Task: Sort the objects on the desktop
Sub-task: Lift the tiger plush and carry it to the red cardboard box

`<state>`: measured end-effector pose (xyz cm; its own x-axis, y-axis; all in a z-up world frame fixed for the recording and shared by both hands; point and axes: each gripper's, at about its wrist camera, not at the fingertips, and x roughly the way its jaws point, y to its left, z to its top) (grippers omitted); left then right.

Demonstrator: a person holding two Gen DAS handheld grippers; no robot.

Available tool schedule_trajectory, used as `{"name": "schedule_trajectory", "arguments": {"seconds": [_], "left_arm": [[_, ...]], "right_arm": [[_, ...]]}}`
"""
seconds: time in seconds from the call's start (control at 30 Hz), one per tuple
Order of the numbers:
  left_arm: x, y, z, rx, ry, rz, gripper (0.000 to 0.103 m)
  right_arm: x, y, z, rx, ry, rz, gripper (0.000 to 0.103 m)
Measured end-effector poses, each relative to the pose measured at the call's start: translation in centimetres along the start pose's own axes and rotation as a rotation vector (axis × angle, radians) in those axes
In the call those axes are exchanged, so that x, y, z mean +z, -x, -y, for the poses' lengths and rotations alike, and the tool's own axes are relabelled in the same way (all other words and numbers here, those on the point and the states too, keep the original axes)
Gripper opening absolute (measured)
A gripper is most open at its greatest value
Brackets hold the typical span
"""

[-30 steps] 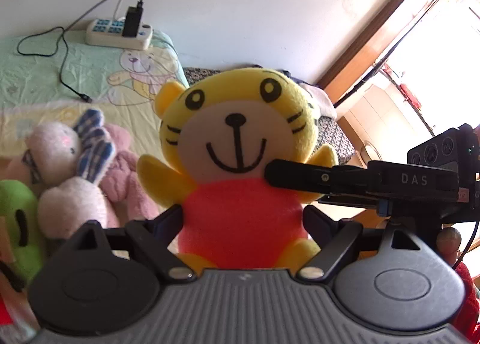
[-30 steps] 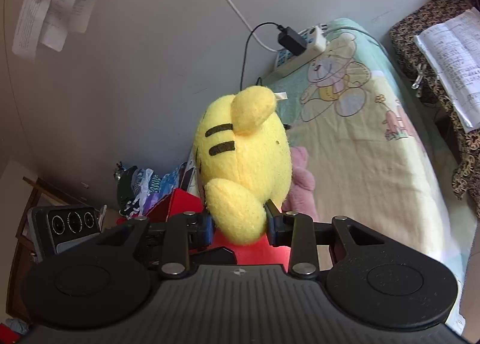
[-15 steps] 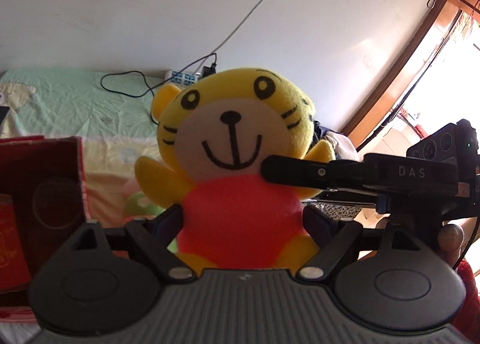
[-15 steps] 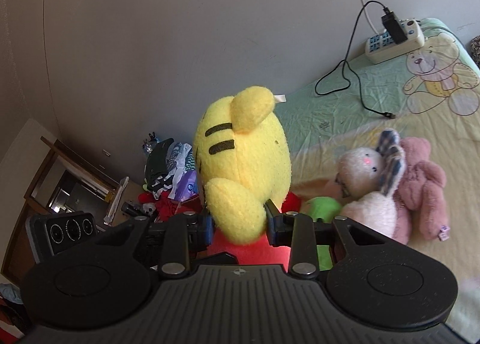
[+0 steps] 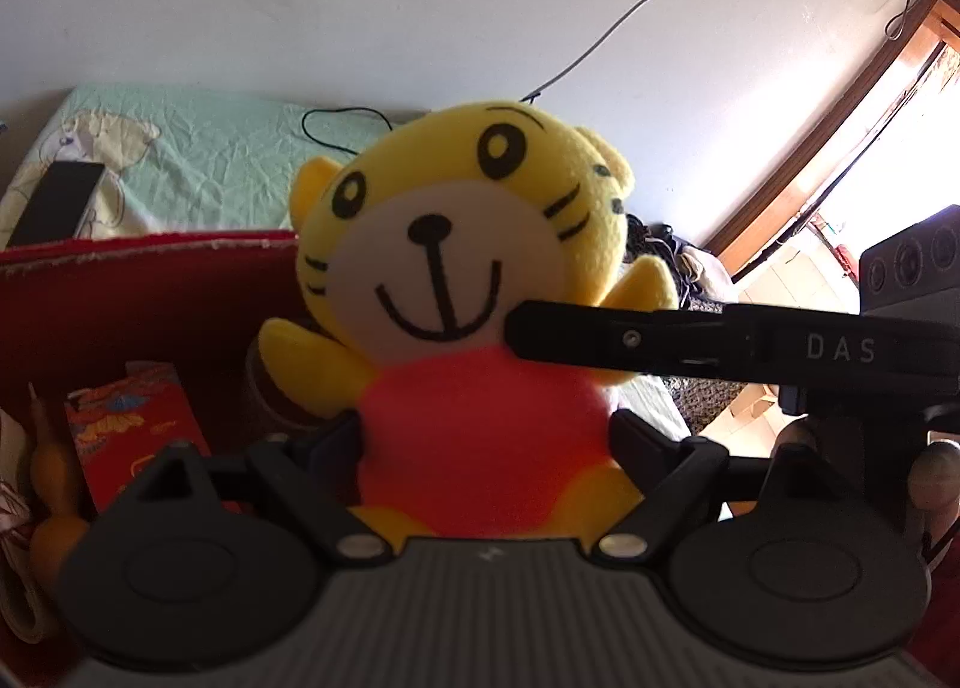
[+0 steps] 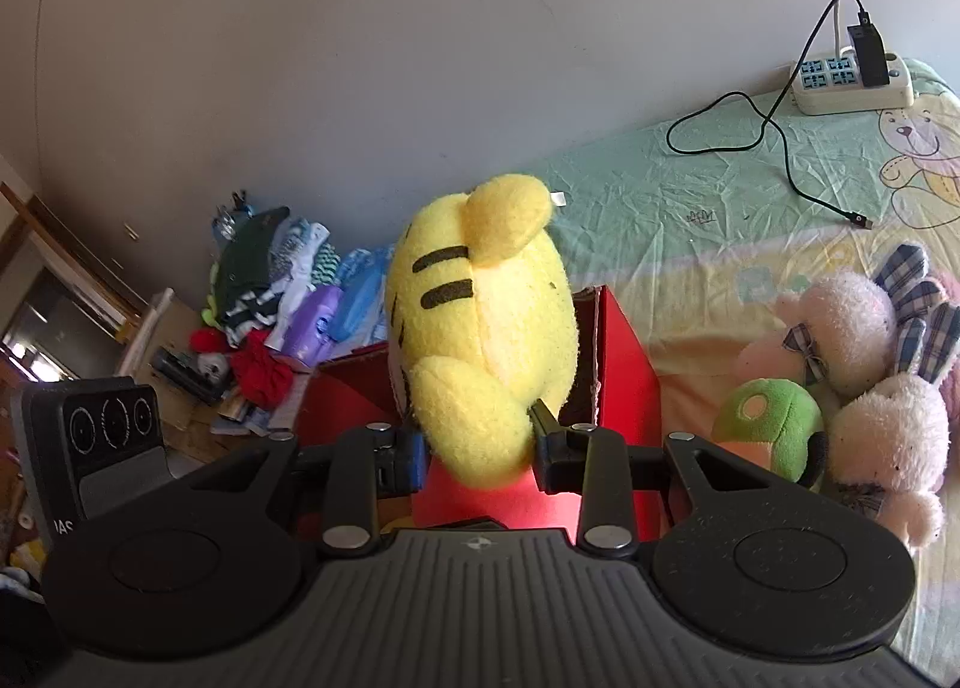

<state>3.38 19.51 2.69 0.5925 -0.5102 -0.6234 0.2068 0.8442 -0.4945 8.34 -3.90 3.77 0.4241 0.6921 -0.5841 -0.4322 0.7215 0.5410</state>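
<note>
Both grippers, left (image 5: 486, 442) and right (image 6: 477, 448), clamp 1 tiger (image 5: 462, 292) above red box (image 6: 624, 364).

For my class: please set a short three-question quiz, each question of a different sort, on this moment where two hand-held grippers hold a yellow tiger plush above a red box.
1. True or false: the tiger plush is held by one gripper only.
2. Multiple choice: the left gripper grips the plush by A) an ear, B) its red body, C) its tail.
3. Short answer: which open container lies directly behind and below the plush in the right wrist view?

Key
1. False: the right gripper also clamps it, by a yellow arm.
2. B.
3. The red box, beside the green plush and white bunny plush on the bed sheet.
</note>
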Motion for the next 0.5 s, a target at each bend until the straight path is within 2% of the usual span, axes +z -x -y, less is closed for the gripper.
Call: {"name": "schedule_trajectory", "arguments": {"seconds": [0.2, 0.5], "left_arm": [[-0.2, -1.0, -3.0, -0.057, 0.011, -0.047, 0.089], [-0.1, -1.8, -5.2, -0.088, 0.017, -0.068, 0.090]], "right_arm": [[-0.1, -2.4, -2.0, -0.166, 0.061, -0.069, 0.034], [-0.1, -6.4, -4.2, -0.333, 0.143, -0.177, 0.034]]}}
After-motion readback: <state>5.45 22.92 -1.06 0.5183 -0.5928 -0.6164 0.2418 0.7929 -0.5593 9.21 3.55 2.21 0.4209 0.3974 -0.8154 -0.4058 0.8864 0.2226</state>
